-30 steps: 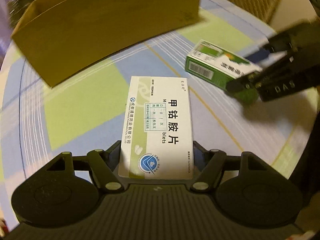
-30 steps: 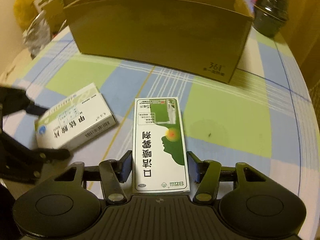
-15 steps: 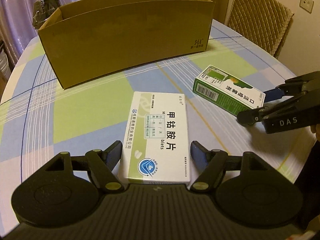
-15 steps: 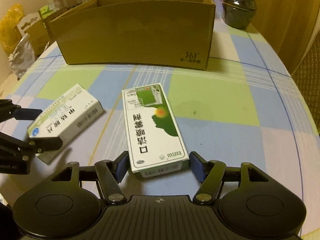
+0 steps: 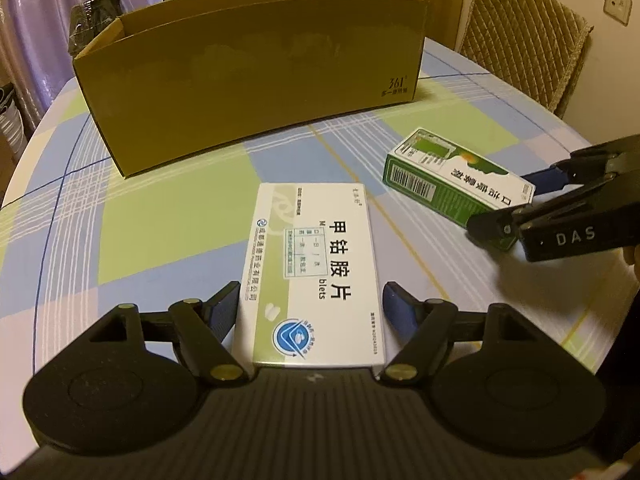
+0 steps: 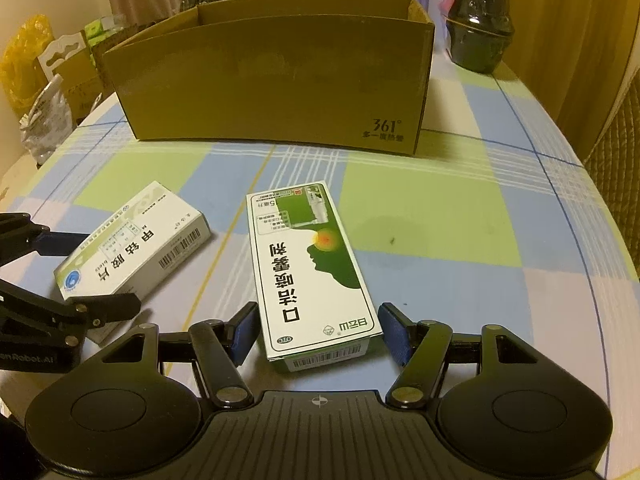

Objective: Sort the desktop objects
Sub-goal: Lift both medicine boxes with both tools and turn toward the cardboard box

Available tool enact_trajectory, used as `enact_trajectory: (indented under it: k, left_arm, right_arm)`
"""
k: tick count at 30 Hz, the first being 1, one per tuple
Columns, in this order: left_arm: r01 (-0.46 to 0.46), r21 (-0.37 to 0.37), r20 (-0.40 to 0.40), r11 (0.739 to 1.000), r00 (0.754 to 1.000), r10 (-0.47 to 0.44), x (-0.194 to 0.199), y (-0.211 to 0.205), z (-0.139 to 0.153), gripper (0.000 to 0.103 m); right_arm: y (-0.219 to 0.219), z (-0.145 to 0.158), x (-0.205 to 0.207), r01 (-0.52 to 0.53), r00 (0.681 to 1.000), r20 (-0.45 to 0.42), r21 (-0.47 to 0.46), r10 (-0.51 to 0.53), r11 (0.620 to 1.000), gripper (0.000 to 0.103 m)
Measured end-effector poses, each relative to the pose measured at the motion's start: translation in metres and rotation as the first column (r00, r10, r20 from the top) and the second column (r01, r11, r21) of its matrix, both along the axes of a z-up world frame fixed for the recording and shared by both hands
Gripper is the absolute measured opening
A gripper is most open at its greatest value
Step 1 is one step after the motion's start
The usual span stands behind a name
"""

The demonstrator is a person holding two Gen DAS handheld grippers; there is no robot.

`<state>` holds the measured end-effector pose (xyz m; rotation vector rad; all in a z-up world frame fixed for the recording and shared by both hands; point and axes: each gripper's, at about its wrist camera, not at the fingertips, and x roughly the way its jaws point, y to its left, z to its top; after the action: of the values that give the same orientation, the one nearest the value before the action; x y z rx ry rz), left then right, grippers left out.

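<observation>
Both tongs gape wide, left tongs (image 5: 311,304) straddling the white medicine box (image 5: 316,276), right tongs (image 6: 318,330) the green box (image 6: 312,268)—probably light, stiff cartons, best pinched across long sides, cardboard box (image 6: 272,80) at twelve o'clock.

Table: round, under a checked cloth (image 5: 168,216) of blue, green and white.
Chair: quilted tan back (image 5: 524,48), upper right of the left wrist view.
Wall: cream, with sockets (image 5: 618,4) at upper right.
Curtain: pale purple (image 5: 36,20), upper left.
Light: dim, warm yellow.
</observation>
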<state>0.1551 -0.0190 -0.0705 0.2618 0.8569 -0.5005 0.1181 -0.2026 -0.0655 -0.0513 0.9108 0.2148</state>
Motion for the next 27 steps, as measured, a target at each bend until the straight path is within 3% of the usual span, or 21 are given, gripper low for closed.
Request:
enact_trajectory:
  k: [14, 20, 27]
  left_arm:
    - [-0.031, 0.0, 0.003, 1.0, 1.0, 0.031, -0.001, 0.0, 0.001, 0.068]
    - [-0.033, 0.007, -0.001, 0.999, 0.999, 0.033, -0.003, -0.001, 0.004, 0.067]
    - [-0.042, -0.015, 0.006, 0.999, 0.999, 0.042, -0.003, -0.002, 0.01, 0.067]
  right_arm:
    - [0.002, -0.002, 0.002, -0.007, 1.0, -0.005, -0.009, 0.007, 1.0, 0.062]
    - [0.006, 0.0, 0.0, -0.028, 1.0, 0.01, -0.023, 0.029, 0.999, 0.053]
    - [0.01, 0.001, -0.001, -0.037, 0.999, 0.026, -0.017, 0.037, 0.999, 0.053]
